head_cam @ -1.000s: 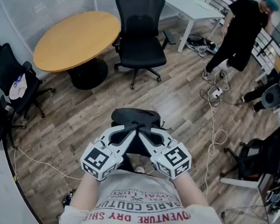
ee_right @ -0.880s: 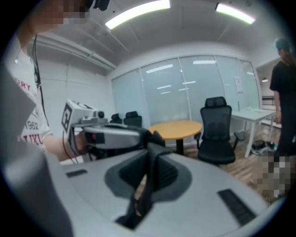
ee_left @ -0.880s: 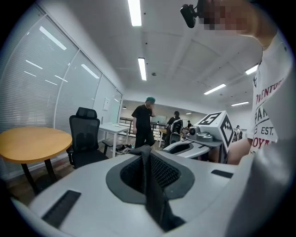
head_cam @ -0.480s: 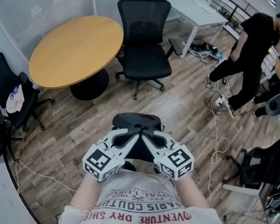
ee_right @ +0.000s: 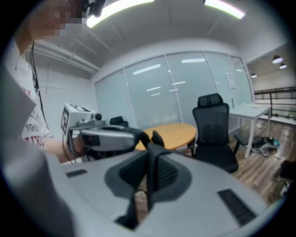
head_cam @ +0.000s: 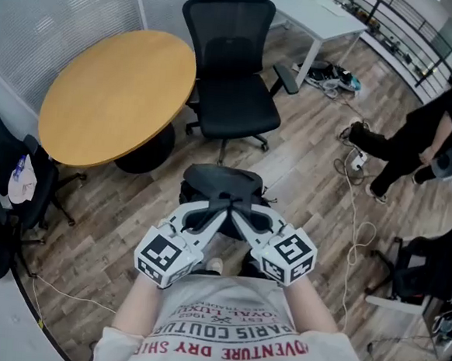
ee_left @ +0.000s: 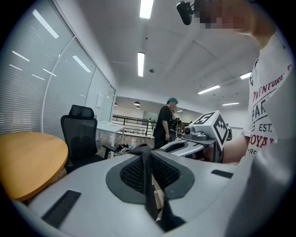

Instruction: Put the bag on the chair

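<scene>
Bag (head_cam: 222, 185): hanging low over the wood floor, just short of the black office chair (head_cam: 236, 106) and not yet over its seat. Being carried by its straps (ee_left: 147, 194), with left gripper (head_cam: 217, 209) and right gripper (head_cam: 237, 212) side by side above it, each pinching a dark strap between nearly closed fingers. Risking, biggest trouble first: nudging the chair with a swinging load and rolling it away on its casters; snagging an armrest or the seat's front edge by coming in too low; slumping off the seat if let go too near the rim; losing one thin strap from its pinch and tipping sideways. Counting, largest down: one round table (head_cam: 116, 89); one white desk (head_cam: 320, 20); two black chairs in plain sight, the second at the left edge (head_cam: 13, 159), plus a dark shape at the right too unclear to call; one other person (head_cam: 424, 141); one bag; two grippers; loose cables (head_cam: 355, 217) too tangled for numbering.
</scene>
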Motion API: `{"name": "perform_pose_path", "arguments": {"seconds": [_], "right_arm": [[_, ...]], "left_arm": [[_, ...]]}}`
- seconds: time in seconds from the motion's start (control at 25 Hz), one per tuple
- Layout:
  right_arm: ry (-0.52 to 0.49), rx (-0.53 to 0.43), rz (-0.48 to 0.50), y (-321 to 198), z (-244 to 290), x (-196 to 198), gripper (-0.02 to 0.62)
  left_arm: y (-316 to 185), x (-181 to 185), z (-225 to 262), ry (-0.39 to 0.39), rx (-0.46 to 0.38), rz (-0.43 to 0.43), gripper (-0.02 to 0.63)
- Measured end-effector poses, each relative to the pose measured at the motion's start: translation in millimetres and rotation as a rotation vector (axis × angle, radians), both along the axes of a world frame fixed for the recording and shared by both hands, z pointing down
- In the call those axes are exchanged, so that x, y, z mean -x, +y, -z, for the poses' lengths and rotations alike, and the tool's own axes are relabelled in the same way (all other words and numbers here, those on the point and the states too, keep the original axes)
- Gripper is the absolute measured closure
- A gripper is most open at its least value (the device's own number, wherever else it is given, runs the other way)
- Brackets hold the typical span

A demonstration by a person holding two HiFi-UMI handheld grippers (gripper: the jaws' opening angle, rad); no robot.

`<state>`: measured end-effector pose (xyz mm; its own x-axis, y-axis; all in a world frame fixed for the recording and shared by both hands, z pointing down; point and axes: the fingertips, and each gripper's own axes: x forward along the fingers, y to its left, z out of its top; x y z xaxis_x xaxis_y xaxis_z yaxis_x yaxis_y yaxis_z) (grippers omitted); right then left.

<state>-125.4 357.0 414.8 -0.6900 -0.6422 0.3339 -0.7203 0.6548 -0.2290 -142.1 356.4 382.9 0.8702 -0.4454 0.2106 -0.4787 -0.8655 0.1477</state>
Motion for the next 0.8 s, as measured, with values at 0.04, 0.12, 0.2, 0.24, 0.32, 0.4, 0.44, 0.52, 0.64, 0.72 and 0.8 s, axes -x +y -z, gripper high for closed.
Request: {"name": "perform_pose_path", "arguments": {"seconds": [0.04, 0.12, 0.2, 0.24, 0.32, 0.4, 0.44, 0.52, 0.64, 0.72, 0.8], "right_arm": [[-0.001, -0.003, 0.003, -9.6, -0.3, -1.5, 0.548], [-0.002, -0.008, 0.013, -30.0, -2.1, -4.5, 0.548], [-0.001, -0.008, 0.031, -50.8, -5.9, -10.1, 0.548], [0.001, -0.008, 0.043, -61.1, -7.8, -14.2, 0.548], [0.008, -0.009, 0.072, -80.9, -10.6, -23.7, 0.548], [0.019, -0.015, 0.105, -101.9, -10.9, -35.3, 0.548], [0.021, -0.018, 0.122, -113.8, -10.1, -42.0, 0.548], [0.016, -0.02, 0.154, -139.6, -8.3, -57.2, 0.548], [0.006, -0.016, 0.211, -176.8, -7.8, -81.0, 0.548], [0.005, -0.013, 0.254, -197.4, -9.3, -97.7, 0.548], [0.01, -0.018, 0.294, -218.2, -11.8, -114.3, 0.548]], "left_arm": [[-9.9, -1.4, -0.5, -0.002, -0.004, 0.005, 0.553], [-30.6, -4.6, -2.9, -0.003, -0.006, 0.022, 0.552], [-51.2, -10.4, -6.6, 0.004, 0.005, 0.046, 0.552], [-61.2, -14.7, -8.6, 0.006, 0.011, 0.058, 0.553], [-81.0, -25.0, -11.7, 0.008, 0.018, 0.082, 0.553], [-103.0, -37.1, -11.7, 0.009, 0.021, 0.107, 0.553], [-115.3, -44.1, -10.7, 0.008, 0.02, 0.119, 0.553], [-141.0, -59.5, -8.6, 0.0, 0.016, 0.137, 0.553], [-178.3, -84.0, -8.8, -0.012, 0.02, 0.17, 0.552], [-200.6, -100.6, -11.1, -0.009, 0.029, 0.194, 0.553], [-223.9, -116.0, -13.5, 0.001, 0.031, 0.217, 0.553]]}}
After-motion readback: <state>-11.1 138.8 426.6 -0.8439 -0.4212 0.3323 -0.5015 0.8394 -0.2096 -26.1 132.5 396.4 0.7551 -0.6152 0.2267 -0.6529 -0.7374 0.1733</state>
